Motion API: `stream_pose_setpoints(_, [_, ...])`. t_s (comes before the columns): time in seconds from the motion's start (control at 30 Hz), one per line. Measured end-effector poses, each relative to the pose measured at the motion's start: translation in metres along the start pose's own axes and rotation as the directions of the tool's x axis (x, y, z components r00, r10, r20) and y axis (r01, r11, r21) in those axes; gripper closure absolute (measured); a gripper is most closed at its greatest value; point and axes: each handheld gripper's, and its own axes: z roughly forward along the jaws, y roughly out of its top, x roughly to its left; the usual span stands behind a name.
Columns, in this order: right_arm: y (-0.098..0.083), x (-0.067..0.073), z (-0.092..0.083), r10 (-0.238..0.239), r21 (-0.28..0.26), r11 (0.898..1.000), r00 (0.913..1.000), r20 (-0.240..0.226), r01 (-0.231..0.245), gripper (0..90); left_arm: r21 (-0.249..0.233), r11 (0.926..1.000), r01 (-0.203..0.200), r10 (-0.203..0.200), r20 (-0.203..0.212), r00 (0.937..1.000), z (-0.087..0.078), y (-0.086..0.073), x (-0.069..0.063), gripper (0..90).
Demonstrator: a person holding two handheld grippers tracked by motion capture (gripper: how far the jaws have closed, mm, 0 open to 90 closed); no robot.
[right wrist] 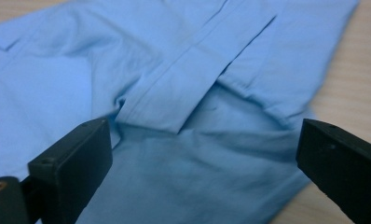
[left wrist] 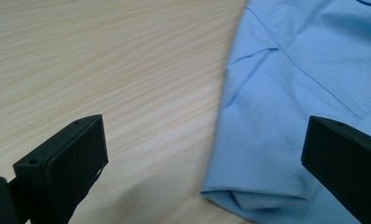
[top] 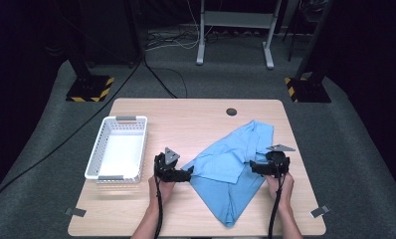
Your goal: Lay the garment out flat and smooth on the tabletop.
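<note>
**Both tongs spread at the shirt's edges**

A blue shirt (top: 234, 164) lay partly folded on the right half of the worktop (top: 196, 119), with a white basket (top: 117, 148) well to its left. The left tongs (top: 186, 174) sat at the shirt's left corner, jaws spread, the cloth edge between them but not pinched. The right tongs (top: 255, 167) hung over the right side, also spread, gripping nothing. It looked like a pause between folds; the next move would call for closing on an edge and lifting it across.
</note>
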Motion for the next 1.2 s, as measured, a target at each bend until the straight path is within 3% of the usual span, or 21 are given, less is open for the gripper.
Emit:
stream_pose_setpoints(0.07, [-0.007,0.004,0.008,-0.01,0.005,1.0,0.9998,-0.02,0.01,0.0,0.012,0.9998,-0.015,0.015,0.003,0.9999,0.001,0.0,-0.002,0.0])
stream_pose_setpoints(0.13, [-0.01,0.006,0.015,-0.031,0.031,0.999,0.999,-0.032,0.032,0.0,0.035,0.9978,-0.056,0.056,0.02,0.9982,0.004,0.002,-0.006,0.0])
stream_pose_setpoints(0.23, [-0.012,0.011,0.02,-0.077,0.051,0.996,0.997,0.006,0.077,0.0,0.068,0.9947,-0.077,0.075,0.029,0.9967,0.007,0.003,-0.008,0.0])
stream_pose_setpoints(0.37, [-0.014,0.014,0.02,-0.084,0.045,0.995,0.9965,-0.002,0.084,0.0,0.156,0.9769,-0.146,0.141,0.043,0.989,0.015,0.004,-0.017,0.5])
stream_pose_setpoints(0.43, [-0.015,0.015,0.019,-0.082,0.045,0.996,0.9966,0.003,0.082,0.0,0.168,0.9772,-0.13,0.122,0.059,0.9908,0.016,0.005,-0.016,0.9])
stream_pose_setpoints(0.5, [-0.016,0.016,0.017,-0.078,0.045,0.996,0.997,0.007,0.077,0.0,0.189,0.9777,-0.092,0.078,0.079,0.9939,0.017,0.005,-0.013,0.9])
stream_pose_setpoints(1.2, [-0.048,0.029,-0.014,-0.12,0.039,0.992,0.9922,-0.034,0.121,0.4,0.187,0.9769,-0.103,0.088,0.09,0.9921,-0.003,-0.009,-0.03,0.8])
